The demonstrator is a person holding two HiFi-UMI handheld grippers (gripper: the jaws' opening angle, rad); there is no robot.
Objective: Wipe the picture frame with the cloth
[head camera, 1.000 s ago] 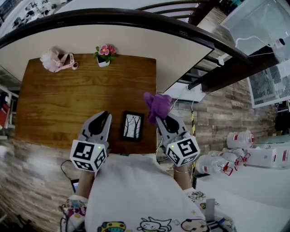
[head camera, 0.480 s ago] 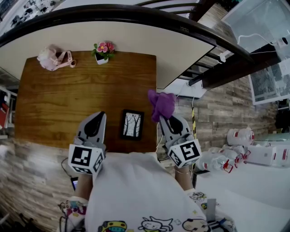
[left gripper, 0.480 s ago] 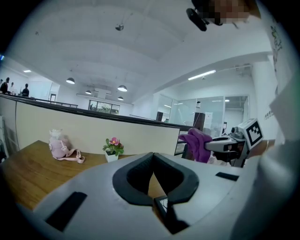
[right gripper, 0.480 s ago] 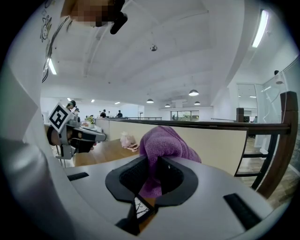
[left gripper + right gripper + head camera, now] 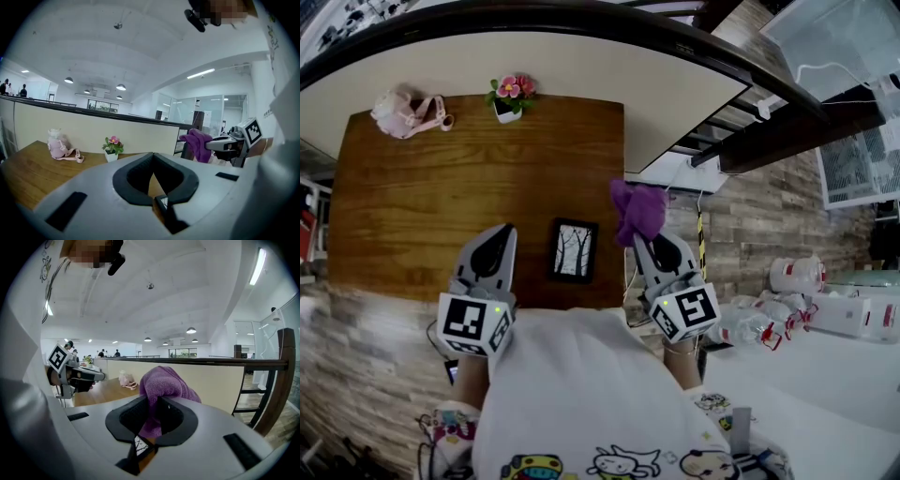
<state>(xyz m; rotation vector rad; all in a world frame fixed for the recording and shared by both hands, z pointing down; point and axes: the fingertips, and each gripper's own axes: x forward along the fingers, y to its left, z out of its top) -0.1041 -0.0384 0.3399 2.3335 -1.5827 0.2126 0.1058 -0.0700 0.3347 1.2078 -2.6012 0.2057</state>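
The picture frame (image 5: 574, 251) lies flat on the tabletop (image 5: 441, 206), close to the near edge and not far from the right edge, btwn the two tools. Nothing touches it, so the wipe proper hasn't begun; this reads as the approach step. The cloth (image 5: 637, 211), purple and bunched, is pinched in the right tool (image 5: 644, 236), w/ most of the bundle sticking out past the tips. It hangs just right of the frame, approx. over the tabletop's right edge. The left tool (image 5: 501, 231) hovers left of the frame, jaws pressed together w/ nothing btwn them.

Next move, prob.: bring the cloth left and down onto the frame's face, then stroke along it. The frame looks light and unsecured, so it may slide; the left tool could pin a corner w/ its closed tips.

Room: near and right edges are close, so strokes are safer aimed inward. The far side is open wood; the flower pot (image 5: 508, 94) and pink toy (image 5: 408, 111) sit well apart at the back.
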